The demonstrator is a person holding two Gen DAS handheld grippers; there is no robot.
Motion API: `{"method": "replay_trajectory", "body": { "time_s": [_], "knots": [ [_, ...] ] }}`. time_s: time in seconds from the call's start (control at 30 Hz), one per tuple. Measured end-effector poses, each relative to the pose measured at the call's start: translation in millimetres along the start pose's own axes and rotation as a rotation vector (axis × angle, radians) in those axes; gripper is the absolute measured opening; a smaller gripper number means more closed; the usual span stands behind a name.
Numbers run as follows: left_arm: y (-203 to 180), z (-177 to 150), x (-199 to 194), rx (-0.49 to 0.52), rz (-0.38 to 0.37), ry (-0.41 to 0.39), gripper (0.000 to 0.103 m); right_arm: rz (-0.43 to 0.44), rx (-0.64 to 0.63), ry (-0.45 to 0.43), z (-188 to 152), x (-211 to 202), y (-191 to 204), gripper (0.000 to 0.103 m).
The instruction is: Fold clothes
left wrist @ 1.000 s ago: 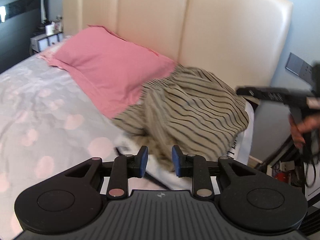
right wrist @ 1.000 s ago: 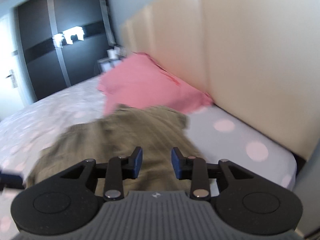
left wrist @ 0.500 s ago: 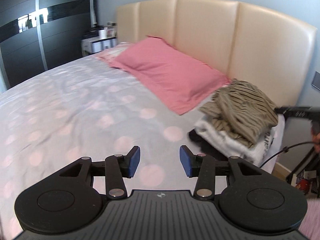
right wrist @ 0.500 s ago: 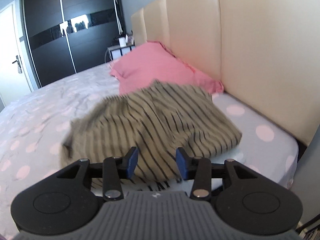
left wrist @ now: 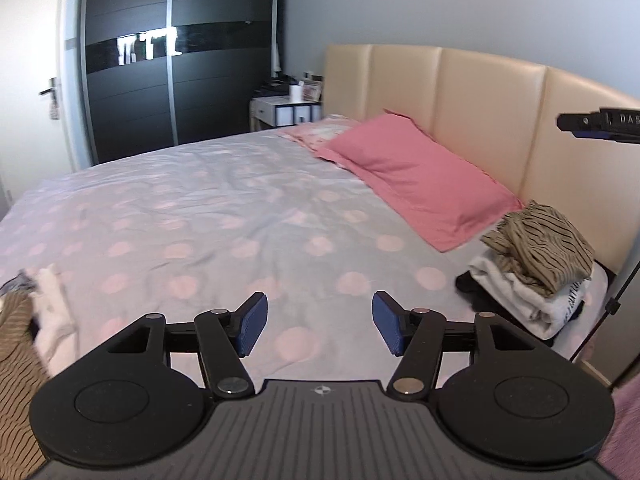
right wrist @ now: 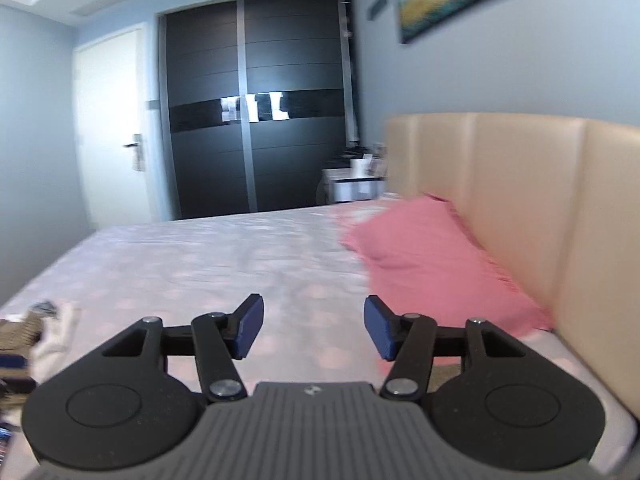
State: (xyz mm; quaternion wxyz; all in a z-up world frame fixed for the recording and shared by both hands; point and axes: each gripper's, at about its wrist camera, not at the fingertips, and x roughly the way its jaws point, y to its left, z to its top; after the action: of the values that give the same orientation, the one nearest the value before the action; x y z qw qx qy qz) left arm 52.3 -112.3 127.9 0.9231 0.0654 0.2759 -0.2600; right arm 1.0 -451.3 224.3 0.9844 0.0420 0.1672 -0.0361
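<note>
A folded olive striped garment (left wrist: 544, 246) tops a small stack of folded clothes (left wrist: 524, 296) at the bed's right corner by the headboard. Loose unfolded clothes (left wrist: 28, 320) lie at the left edge of the bed, also seen as a blurred heap of clothes (right wrist: 36, 332) in the right wrist view. My left gripper (left wrist: 320, 328) hangs over the bedspread, its jaws opening with nothing between them. My right gripper (right wrist: 312, 326) is higher, jaws opening too and empty; its tip (left wrist: 600, 124) shows at the right edge of the left wrist view.
A pink pillow (left wrist: 412, 172) lies along the beige headboard (left wrist: 480, 100). The dotted bedspread (left wrist: 200, 216) stretches to a dark wardrobe (right wrist: 256, 112) and a white door (right wrist: 112, 128). A nightstand (left wrist: 286, 110) stands behind the bed. A thin stand (left wrist: 612, 304) rises at the right.
Both grippers have pulled back and up from the striped garment, which now rests on the stack. Their jaws have widened. The views swung toward the wardrobe.
</note>
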Motion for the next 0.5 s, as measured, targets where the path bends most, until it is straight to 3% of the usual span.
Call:
{"method": "replay_trajectory", "body": {
  "time_s": [0.07, 0.2, 0.27, 0.37, 0.5],
  "knots": [
    [9.7, -9.1, -9.8, -0.018, 0.019, -0.019, 0.068, 0.051, -0.013, 0.013, 1.9, -0.9, 35.2, 0.061],
    [20.4, -34.6, -28.8, -0.037, 0.077, -0.068, 0.072, 0.146, -0.042, 0.037, -12.4, -4.0, 100.0, 0.061],
    [24.2, -49.9, -36.2, -0.056, 0.094, -0.084, 0.076, 0.188, -0.044, 0.050, -26.8, -10.3, 128.7, 0.061],
    [29.3, -72.6, -46.1, -0.098, 0.121, -0.103, 0.076, 0.255, -0.045, 0.073, -55.1, -18.3, 165.4, 0.074],
    [39.1, -98.3, -57.1, -0.160, 0.141, -0.121, 0.077, 0.299, -0.059, 0.083, -102.0, -25.4, 204.9, 0.076]
  ]
}}
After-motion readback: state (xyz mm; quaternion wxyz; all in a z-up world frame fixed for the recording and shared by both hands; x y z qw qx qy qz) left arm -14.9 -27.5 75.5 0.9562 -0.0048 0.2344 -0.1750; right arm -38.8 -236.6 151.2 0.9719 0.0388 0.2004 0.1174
